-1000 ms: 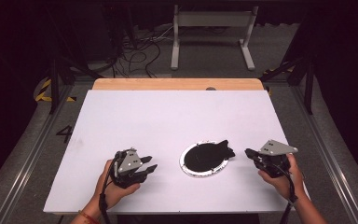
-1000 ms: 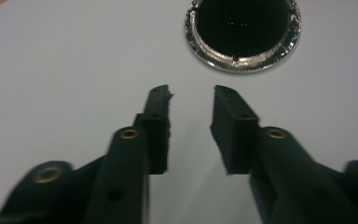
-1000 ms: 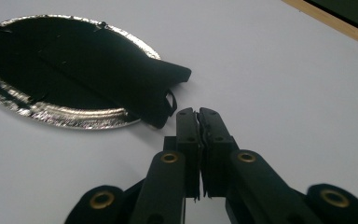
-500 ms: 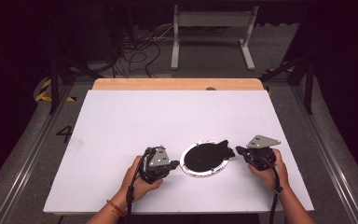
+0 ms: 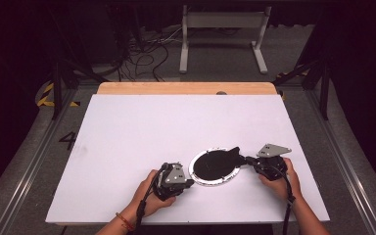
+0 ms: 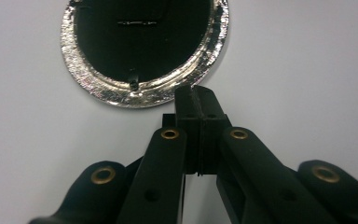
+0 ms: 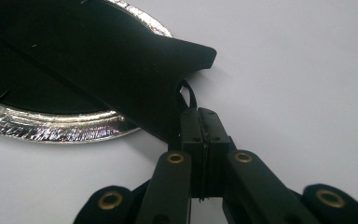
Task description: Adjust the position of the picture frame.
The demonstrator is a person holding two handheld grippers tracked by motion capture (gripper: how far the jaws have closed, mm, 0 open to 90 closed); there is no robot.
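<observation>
One foil-rimmed round plate (image 5: 215,167) carrying one black cloth (image 5: 220,161) is seen on the white bench (image 5: 176,127) between two tools. The left tool (image 5: 190,183) is closed empty at its rim; the right tool (image 5: 247,160) is closed, its tips at the cloth's edge, a grip uncertain.

The high view looks forward and down from above the near edge of the white surface (image 5: 176,132), taking it in whole from afar. Each tool view rides close, looking along its own black jaws, nearly touching the round silver-rimmed foil plate (image 6: 121,91) with black contents, which all three views share.
</observation>
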